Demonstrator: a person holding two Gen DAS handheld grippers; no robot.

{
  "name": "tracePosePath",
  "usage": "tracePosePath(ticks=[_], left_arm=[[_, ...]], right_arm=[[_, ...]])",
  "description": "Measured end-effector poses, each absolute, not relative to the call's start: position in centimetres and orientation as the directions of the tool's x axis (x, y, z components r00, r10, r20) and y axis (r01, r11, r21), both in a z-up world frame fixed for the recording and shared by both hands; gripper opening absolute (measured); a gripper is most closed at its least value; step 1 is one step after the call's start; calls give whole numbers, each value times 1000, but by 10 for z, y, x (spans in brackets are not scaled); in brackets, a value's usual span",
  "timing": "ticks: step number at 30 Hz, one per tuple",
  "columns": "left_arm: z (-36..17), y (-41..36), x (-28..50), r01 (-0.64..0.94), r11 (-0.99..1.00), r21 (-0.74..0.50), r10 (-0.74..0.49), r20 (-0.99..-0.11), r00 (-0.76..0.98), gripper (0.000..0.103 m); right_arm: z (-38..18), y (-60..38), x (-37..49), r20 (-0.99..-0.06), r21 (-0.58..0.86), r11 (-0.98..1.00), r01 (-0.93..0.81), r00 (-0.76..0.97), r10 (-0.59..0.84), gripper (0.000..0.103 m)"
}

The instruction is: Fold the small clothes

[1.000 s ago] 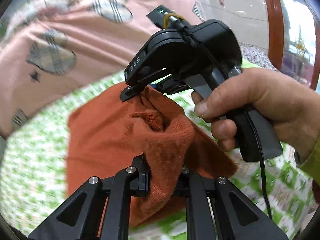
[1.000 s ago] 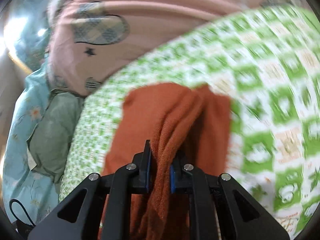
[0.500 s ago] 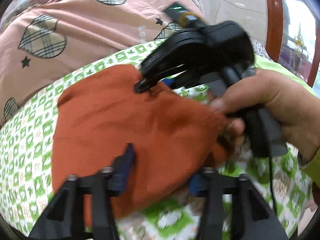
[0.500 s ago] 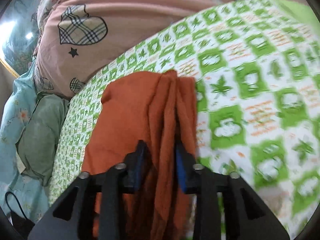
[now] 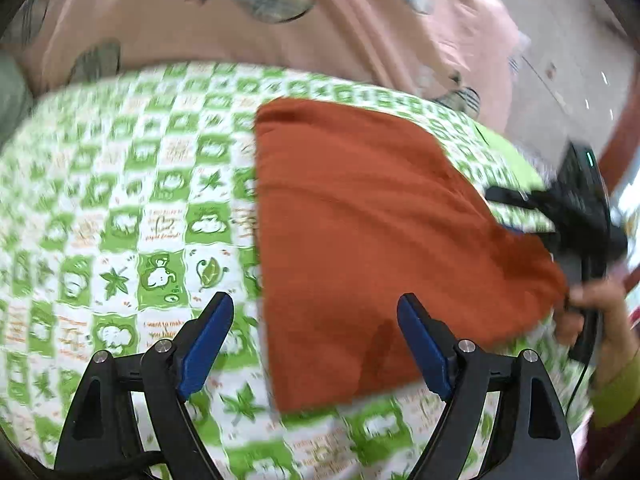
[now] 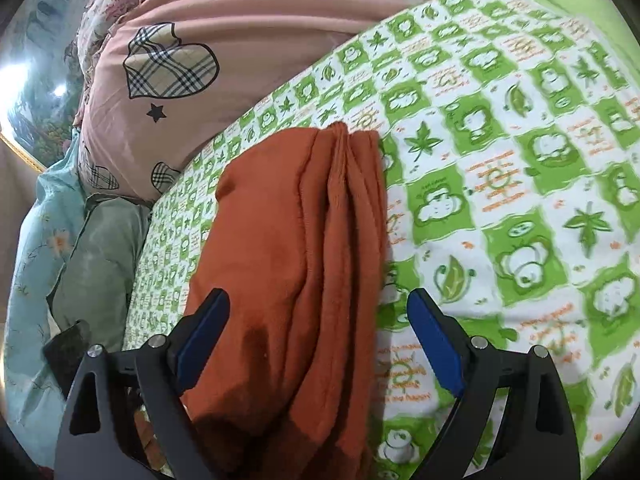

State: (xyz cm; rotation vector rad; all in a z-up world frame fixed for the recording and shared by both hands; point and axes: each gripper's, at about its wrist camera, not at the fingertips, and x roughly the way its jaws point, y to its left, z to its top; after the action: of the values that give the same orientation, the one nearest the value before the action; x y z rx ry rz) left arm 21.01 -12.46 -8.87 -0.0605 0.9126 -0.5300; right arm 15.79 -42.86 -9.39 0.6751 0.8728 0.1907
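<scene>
A bed covered by a green-and-white checked sheet printed with leaves and cartoon animals carries a folded rust-orange knit garment, which lies flat on the sheet with its layered edges stacked along one side. Behind it, a pink quilt with plaid hearts and black stars rests bunched against the sheet's far edge.
</scene>
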Motion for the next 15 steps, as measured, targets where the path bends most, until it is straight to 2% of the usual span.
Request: tracePosePath(ticks=[5,10,11,12,13,14,15], left_arm=[[-114,-126,258,346,835,-428,-540,-756,370,84],[-130,-142,277,338,799,-497,-592,-748,300,82],[-132,-146,277,348,790,-504,-603,-743,292,67],[-134,-152,280,357,783,-510,-610,-741,281,58],[-135,-157,279,362,792,-491,-597,-748,290,55],[-133,-159,278,369,799,-475,-587,-751,303,45],[-131,-160,276,375,803,-463,-581,-749,319,35]], right_arm=[[-104,-423,171,-658,620,777,105,610,442,90],[-111,-413,182,-668,610,788,77,584,460,89],[-112,-411,184,-671,608,791,67,575,468,79],[-112,-407,186,-678,606,793,59,559,477,68],[-114,-404,188,-684,610,790,57,541,489,50],[-115,-401,189,-682,622,781,55,528,505,43],[-114,-399,188,-682,620,783,52,529,505,40]])
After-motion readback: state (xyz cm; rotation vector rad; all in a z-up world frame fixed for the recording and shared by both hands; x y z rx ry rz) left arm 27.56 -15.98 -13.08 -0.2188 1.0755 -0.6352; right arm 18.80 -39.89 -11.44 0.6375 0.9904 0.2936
